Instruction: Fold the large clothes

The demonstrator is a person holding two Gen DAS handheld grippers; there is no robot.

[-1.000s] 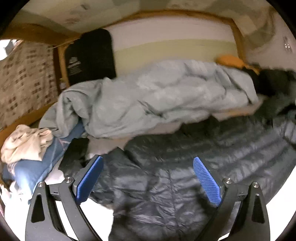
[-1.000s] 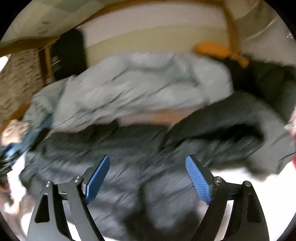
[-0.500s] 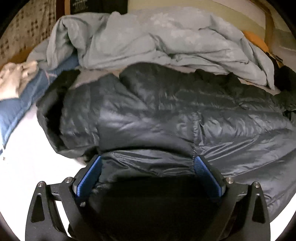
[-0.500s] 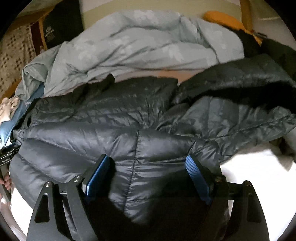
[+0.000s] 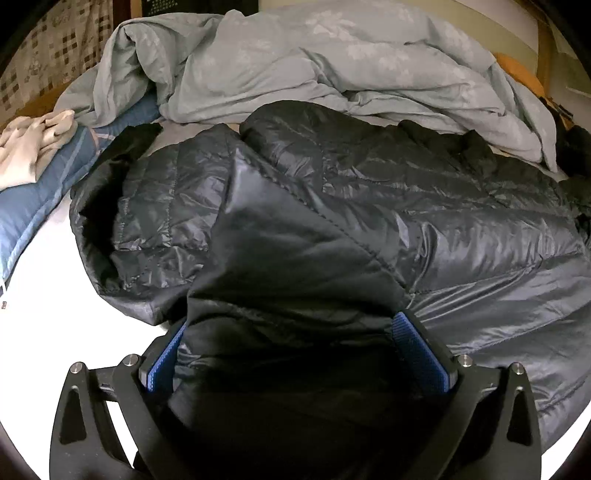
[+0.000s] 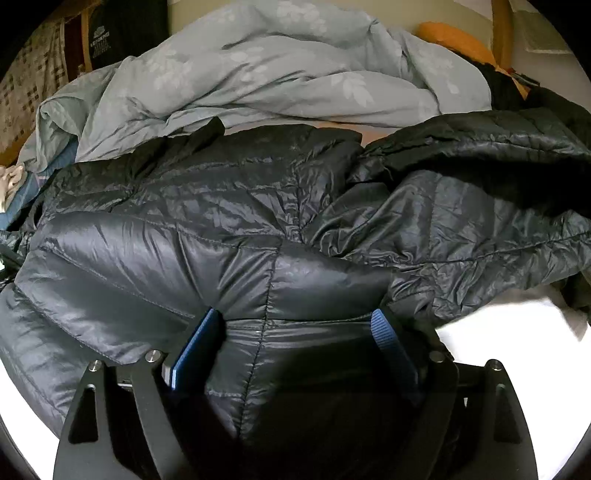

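Observation:
A dark grey quilted down jacket (image 5: 406,206) lies spread across the white bed sheet (image 5: 44,295). My left gripper (image 5: 290,321) is pushed down onto its near left part. Its jaws are opening, and a dark bulge of jacket fabric fills the gap between the blue pads (image 5: 417,350). In the right wrist view the jacket (image 6: 184,258) puffs up between the wide-set fingers of my right gripper (image 6: 294,313), along a stitched seam. The fingertips of both grippers are sunk in the fabric. A crumpled part of the jacket (image 6: 480,177) lies to the right.
A rumpled pale blue-grey duvet (image 5: 332,59) is heaped behind the jacket. A blue pillow (image 5: 33,192) with a cream cloth (image 5: 29,144) on it lies at the left. An orange cushion (image 6: 454,40) and a black bag (image 6: 122,33) sit by the wooden bed frame.
Both grippers have come down from above the bed onto the jacket. Their jaws were empty before; now jacket fabric fills them. The left jaws stand slightly wider.

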